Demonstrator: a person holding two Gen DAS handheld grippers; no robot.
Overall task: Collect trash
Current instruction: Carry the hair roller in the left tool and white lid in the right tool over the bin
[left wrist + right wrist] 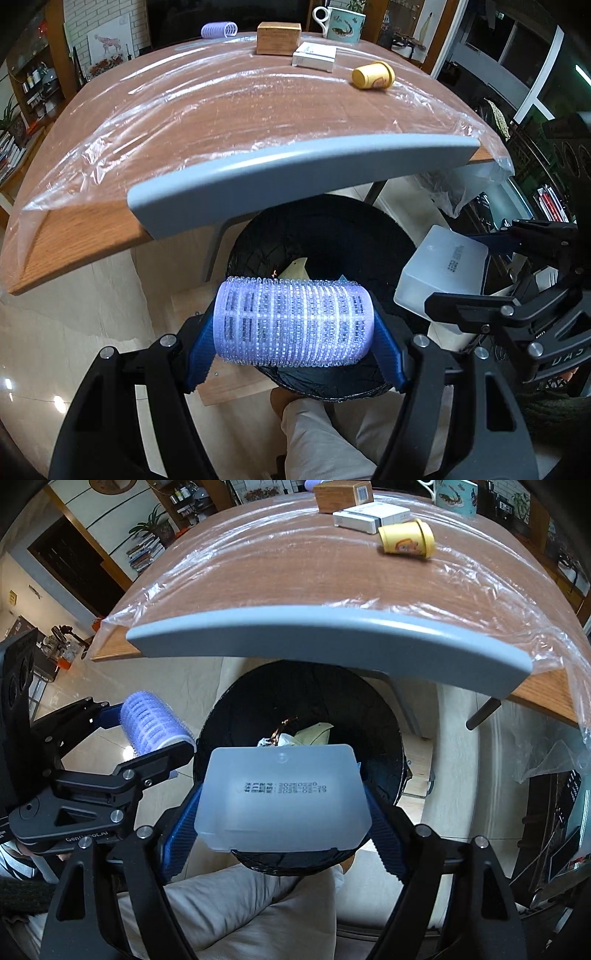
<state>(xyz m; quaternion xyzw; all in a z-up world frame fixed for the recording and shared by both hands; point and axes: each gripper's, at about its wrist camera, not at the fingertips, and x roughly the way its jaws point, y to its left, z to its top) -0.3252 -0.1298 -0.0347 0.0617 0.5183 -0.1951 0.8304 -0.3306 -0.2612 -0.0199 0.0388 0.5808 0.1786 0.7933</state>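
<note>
My left gripper (295, 354) is shut on a purple hair roller (291, 321), gripped by its two ends and held crosswise just above the near rim of a round bin lined with a black bag (258, 236). My right gripper (284, 827) is shut on a translucent white plastic box (284, 797) with printed dates, also above the bin (236, 709). Paper scraps (306, 734) lie at the bin's bottom. The two grippers hang side by side: the roller (151, 727) shows left in the right wrist view, and the box (443, 266) shows right in the left wrist view.
A grey curved bar (295, 170) juts over the bin's far side at the table edge. On the plastic-covered wooden table (221, 110) lie a second purple roller (218, 29), a wooden box (279, 37), a white carton (314, 55), a tipped yellow cup (372, 75) and a mug (341, 22). A person's trouser leg (321, 435) is below.
</note>
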